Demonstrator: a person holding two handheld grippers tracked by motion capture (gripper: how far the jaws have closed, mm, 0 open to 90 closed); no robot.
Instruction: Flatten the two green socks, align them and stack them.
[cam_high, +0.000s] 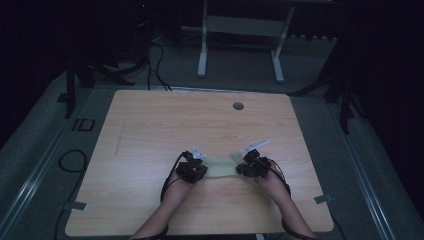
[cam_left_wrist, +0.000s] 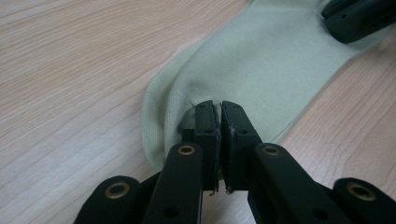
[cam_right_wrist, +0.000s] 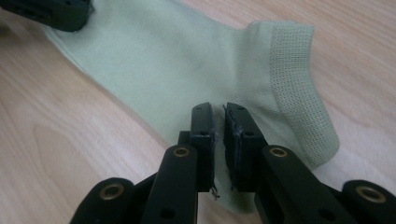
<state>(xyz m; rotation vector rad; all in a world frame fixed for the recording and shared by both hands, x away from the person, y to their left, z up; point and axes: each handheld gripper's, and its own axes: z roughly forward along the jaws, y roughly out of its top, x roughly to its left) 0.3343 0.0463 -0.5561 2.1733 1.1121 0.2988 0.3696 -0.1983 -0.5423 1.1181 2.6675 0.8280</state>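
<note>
sock (cam_high: 220, 167) | flat between left gripper (cam_high: 196, 170) | right gripper (cam_high: 248, 167)

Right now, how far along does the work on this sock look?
Done: the pale green sock lies flat on the wooden table, stretched between both grippers. In hand: the left gripper pinches the toe end, jaws nearly shut on fabric; the right gripper sits at the heel near the ribbed cuff, its jaws close together. Left: no fold shows yet, so any folding is probably still ahead.
</note>
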